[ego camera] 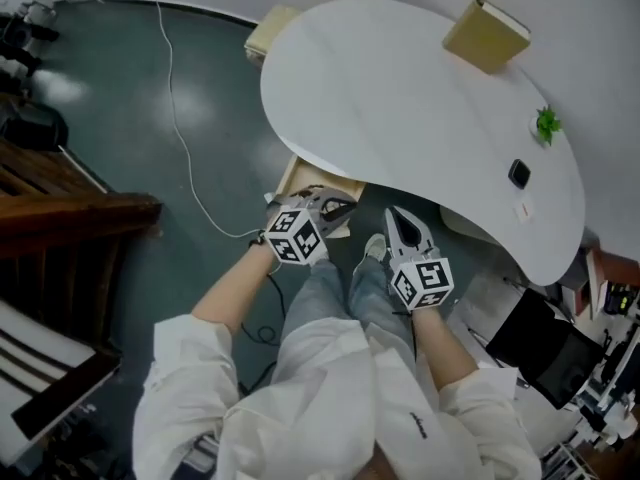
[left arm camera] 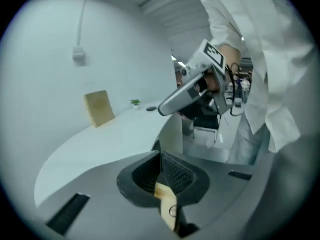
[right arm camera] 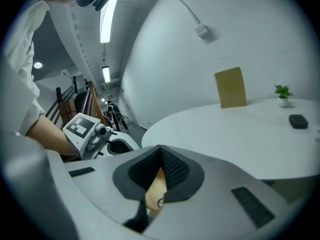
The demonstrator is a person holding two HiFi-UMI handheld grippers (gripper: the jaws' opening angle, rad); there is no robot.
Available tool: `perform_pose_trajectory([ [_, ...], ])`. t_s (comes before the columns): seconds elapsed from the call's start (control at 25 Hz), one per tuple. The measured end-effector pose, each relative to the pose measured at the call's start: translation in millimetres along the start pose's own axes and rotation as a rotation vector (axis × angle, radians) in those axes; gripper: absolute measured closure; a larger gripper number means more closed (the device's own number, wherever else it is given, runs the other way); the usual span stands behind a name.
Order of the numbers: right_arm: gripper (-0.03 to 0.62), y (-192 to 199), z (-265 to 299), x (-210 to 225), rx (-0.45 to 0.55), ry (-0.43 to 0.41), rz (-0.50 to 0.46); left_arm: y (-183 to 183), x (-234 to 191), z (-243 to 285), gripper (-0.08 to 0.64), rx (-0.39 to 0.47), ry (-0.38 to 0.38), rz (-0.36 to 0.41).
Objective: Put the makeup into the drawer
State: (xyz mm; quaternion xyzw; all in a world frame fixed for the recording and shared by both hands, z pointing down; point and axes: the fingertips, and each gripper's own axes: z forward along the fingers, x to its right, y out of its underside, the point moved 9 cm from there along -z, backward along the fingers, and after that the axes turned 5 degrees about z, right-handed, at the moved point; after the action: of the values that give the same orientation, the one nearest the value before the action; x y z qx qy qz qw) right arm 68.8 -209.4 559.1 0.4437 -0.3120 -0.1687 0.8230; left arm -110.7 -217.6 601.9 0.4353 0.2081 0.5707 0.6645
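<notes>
Both of your tools are empty right now. The left tool point(ego camera: 333, 208) is clenched, jaws pressed together on nothing, and the right tool point(ego camera: 396, 218) looks the same in its own view: tips meeting, nothing between them. You're holding both by the near edge of the white tabletop point(ego camera: 400, 98), and in the head view the left one overlaps the pale wooden drawer point(ego camera: 303, 180) sticking out from under it. Thing is, I can't spot the makeup anywhere. It's not in a tool or clearly on the tabletop, and most of the drawer's inside is hidden behind the left tool. There's a small dark object point(ego camera: 519, 173) near the little potted plant point(ego camera: 547, 124), but it's too small to call. My guess is the putting-in is either done or hasn't started, and the drawer looks like it's not pushed shut. No brand is readable, just the square markers point(ego camera: 293, 236) on the tool cubes and some tiny print on your white sleeve point(ego camera: 440, 418) that I can't make out.
</notes>
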Motion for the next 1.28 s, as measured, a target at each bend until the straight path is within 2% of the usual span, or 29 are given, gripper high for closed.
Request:
perform_pose_trajectory([
  [0.12,0.575,-27.1,-32.1,1.9,0.059,0.031,0.001,-40.5,-3.1,-30.5,0.532,0.110,-0.153,-0.127],
  [0.28,0.575,-63.5,-70.8,3.6,0.139,0.061,-0.017,-84.1,-7.0,-68.9,0.534,0.188,-0.373,-0.238],
  [0.56,0.575,-115.1,-134.7,5.2,0.326,0.142,-0.049,-143.3,-21.0,-133.9,0.534,0.354,-0.665,-0.319],
  [0.68,0.575,-131.2,-156.2,11.5,0.402,0.180,-0.052,-166.9,-31.1,-156.1,0.534,0.422,-0.733,-0.317],
  [0.88,0.575,-150.6,-192.2,20.3,0.498,0.226,-0.065,-200.8,-31.9,-193.0,0.534,0.490,-0.821,-0.330],
  [1.12,0.575,-161.8,-226.8,35.3,0.571,0.290,-0.080,-211.5,-33.0,-219.8,0.534,0.497,-0.923,-0.271],
  [1.28,0.575,-165.5,-244.2,43.3,0.591,0.331,-0.081,-208.4,-28.2,-228.4,0.534,0.499,-0.960,-0.271],
])
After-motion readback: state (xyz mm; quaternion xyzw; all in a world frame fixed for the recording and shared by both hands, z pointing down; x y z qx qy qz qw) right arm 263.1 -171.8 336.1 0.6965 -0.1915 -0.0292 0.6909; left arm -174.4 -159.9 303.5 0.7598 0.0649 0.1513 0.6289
